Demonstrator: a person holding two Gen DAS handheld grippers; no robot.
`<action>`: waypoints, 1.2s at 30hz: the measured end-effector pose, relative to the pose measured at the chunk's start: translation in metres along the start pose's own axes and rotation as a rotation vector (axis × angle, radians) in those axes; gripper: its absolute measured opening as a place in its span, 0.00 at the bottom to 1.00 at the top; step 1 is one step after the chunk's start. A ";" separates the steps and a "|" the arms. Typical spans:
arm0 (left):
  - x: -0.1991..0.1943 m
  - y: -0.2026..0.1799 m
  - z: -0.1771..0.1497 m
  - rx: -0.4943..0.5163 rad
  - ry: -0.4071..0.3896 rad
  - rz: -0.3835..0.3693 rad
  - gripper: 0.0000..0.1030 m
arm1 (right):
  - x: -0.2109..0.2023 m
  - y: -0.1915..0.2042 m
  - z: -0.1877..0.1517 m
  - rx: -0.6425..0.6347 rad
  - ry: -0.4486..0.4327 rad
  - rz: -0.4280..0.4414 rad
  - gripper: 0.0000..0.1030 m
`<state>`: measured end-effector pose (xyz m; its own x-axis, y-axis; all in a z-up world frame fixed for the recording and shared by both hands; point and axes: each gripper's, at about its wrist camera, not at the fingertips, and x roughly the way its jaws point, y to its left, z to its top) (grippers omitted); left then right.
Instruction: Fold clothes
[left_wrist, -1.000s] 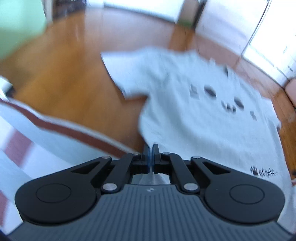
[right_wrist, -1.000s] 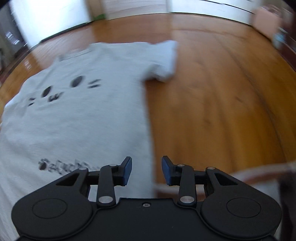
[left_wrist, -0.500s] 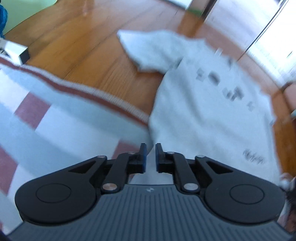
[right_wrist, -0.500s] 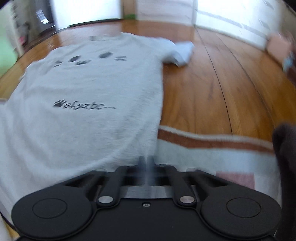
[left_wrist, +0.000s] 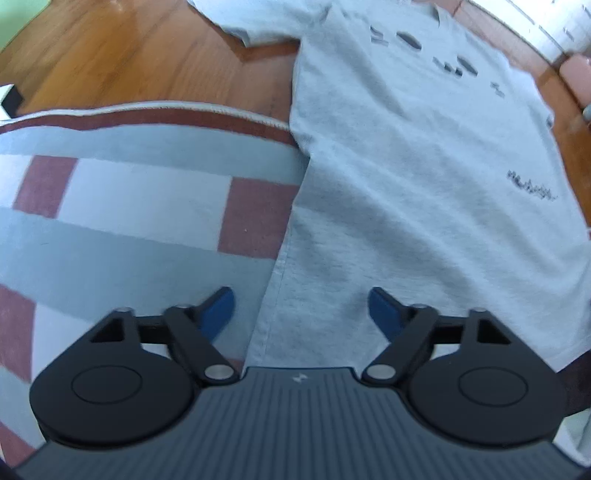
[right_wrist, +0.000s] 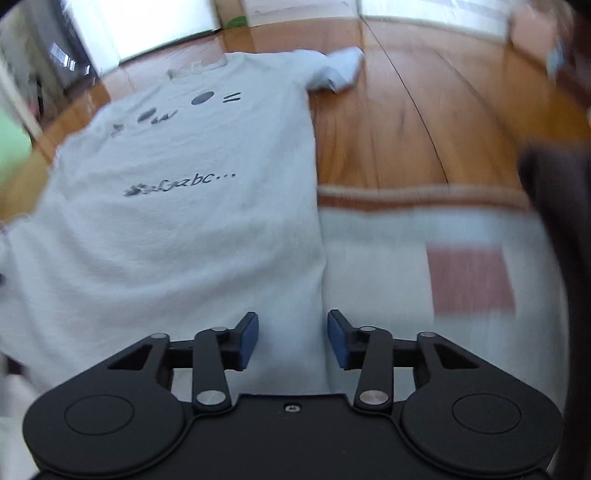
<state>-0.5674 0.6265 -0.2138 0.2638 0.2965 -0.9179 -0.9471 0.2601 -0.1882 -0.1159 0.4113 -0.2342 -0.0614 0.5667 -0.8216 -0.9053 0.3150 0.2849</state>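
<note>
A light grey T-shirt (left_wrist: 424, 177) with a cat-face print and a line of dark lettering lies flat, front up, its lower part on a rug and its top on the wooden floor. My left gripper (left_wrist: 301, 308) is open wide over the shirt's left hem corner, its blue pads (left_wrist: 218, 306) on either side of the side edge. In the right wrist view the same T-shirt (right_wrist: 177, 206) stretches away from me. My right gripper (right_wrist: 291, 341) hangs open above the shirt's right hem corner, holding nothing.
A checked rug (left_wrist: 122, 206) in pale blue, white and dull red, with a brown border, lies under the shirt's lower part. Wooden floor (right_wrist: 417, 110) lies beyond it. A dark shape (right_wrist: 557, 221), blurred, stands at the right edge of the right wrist view.
Both grippers pulled back toward the hem and dropped lower. The left opened from shut to wide open. The right closed half a second ago and is open again.
</note>
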 end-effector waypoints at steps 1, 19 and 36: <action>0.001 -0.005 0.000 0.017 -0.001 0.008 0.96 | -0.006 -0.008 -0.006 0.059 0.009 0.039 0.62; -0.079 -0.050 -0.031 0.308 -0.078 0.207 0.00 | -0.085 0.020 -0.009 -0.088 -0.169 0.245 0.06; -0.055 -0.058 -0.009 0.379 0.042 0.215 0.19 | -0.042 0.021 -0.035 -0.133 0.010 -0.054 0.06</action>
<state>-0.5284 0.5871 -0.1560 0.0527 0.3452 -0.9371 -0.8434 0.5178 0.1433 -0.1471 0.3676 -0.2111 -0.0146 0.5441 -0.8389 -0.9551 0.2407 0.1727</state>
